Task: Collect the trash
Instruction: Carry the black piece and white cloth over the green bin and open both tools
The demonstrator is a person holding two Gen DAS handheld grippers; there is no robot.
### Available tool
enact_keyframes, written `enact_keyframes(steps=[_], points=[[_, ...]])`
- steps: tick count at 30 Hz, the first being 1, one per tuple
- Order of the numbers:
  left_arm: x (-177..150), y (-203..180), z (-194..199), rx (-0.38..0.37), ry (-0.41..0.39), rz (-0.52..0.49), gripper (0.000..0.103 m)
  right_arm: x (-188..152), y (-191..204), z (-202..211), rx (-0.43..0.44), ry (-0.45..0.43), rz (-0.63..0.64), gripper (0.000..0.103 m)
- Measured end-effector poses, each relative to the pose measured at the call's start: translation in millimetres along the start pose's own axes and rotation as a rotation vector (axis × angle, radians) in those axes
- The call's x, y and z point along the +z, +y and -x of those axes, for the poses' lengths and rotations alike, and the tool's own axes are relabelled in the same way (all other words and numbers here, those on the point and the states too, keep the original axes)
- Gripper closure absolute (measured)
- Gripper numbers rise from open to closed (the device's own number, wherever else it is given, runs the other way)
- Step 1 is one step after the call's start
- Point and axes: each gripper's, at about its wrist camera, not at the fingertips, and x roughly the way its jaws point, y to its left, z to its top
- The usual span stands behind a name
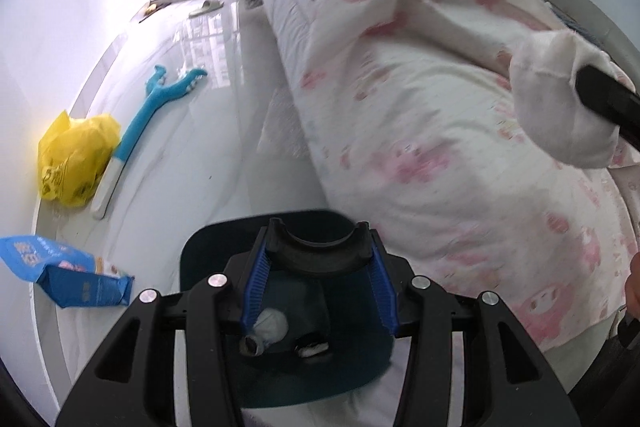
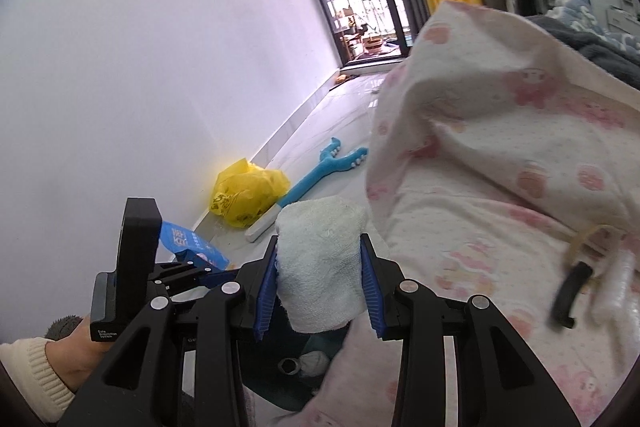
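White cloth [image 2: 322, 267] clamped in the right tongs [image 2: 320, 281] could snag the quilt [image 2: 500, 147] at three o'clock, while the left tongs [image 1: 318, 285] grip the dustpan [image 1: 316, 251].

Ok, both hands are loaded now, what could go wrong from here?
1. The left gripper holds the dark pan only by its curved handle; if it tips, the crumpled tissue and scraps beside it could spill.
2. The white cloth in the right gripper hangs close to the pink quilt and might snag or slip from the fingers.
3. That cloth also hides much of the right wrist view.
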Motion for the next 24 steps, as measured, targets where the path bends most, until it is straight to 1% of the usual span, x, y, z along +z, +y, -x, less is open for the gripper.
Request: enact_keyframes(steps=[7,13,15,17,20,22,24], points=[[-13.7,31.6,-6.2,0.005,0.082,0.028,0.053,0.3,27.4,-24.7,0.027,0.041,0.031,0.064],[-27.7,56.0,-13.8,-0.014,0.154,0.069,0.052,0.7,44.7,-49.8,0.043,0.09,0.054,0.065],[-32.2,60.1,-15.4,-0.018,0.174,0.068,0.047,-0.5,51.0,-57.9,0.048,0.106,0.063,0.065],[-35.6,63.5,-14.7,-0.01,0.182,0.064,0.038,-1.9,53.7,-64.0,0.051,0.118,0.069,0.064],[-37.9,71.1,-10.6,-0.012,0.181,0.069,0.035,-4.4,61.5,-76.2,0.053,0.14,0.078,0.065],[-38.6,75.7,-5.4,-0.012,0.173,0.077,0.032,-6.0,66.5,-83.8,0.054,0.155,0.083,0.065],[-38.3,79.7,-0.1,-0.014,0.16,0.083,0.03,-8.4,71.1,-92.0,0.052,0.173,0.086,0.065]])
